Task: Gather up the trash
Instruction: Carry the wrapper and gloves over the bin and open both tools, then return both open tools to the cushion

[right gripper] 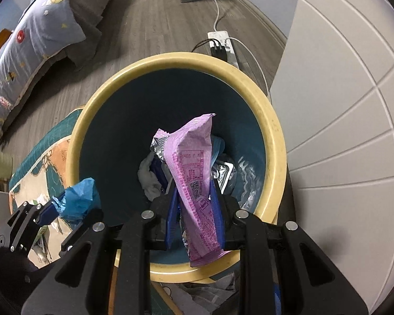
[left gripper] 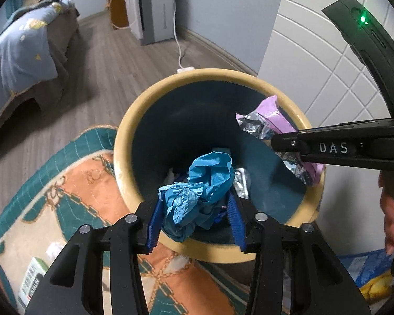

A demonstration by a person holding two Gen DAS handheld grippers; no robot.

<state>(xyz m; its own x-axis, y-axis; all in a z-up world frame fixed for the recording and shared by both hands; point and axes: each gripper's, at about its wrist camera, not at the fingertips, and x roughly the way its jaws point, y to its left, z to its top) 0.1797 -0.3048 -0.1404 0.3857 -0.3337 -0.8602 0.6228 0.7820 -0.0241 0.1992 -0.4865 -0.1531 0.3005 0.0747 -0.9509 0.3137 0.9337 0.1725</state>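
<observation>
Over the bin (left gripper: pixel 134 120), the left gripper (left gripper: pixel 194 218) has its jaws loosely around blue paper (left gripper: pixel 197 183) and the right gripper (right gripper: pixel 195 210) is clamped on a wrapper (right gripper: pixel 194 173); either may snag the rim and spill onto the rug (left gripper: pixel 73 183).

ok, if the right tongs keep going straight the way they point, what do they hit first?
Probably the trash pile at the bottom of the bin: the right tongs, gripping the purple wrapper, aim into its open mouth. Depth is unclear.
</observation>
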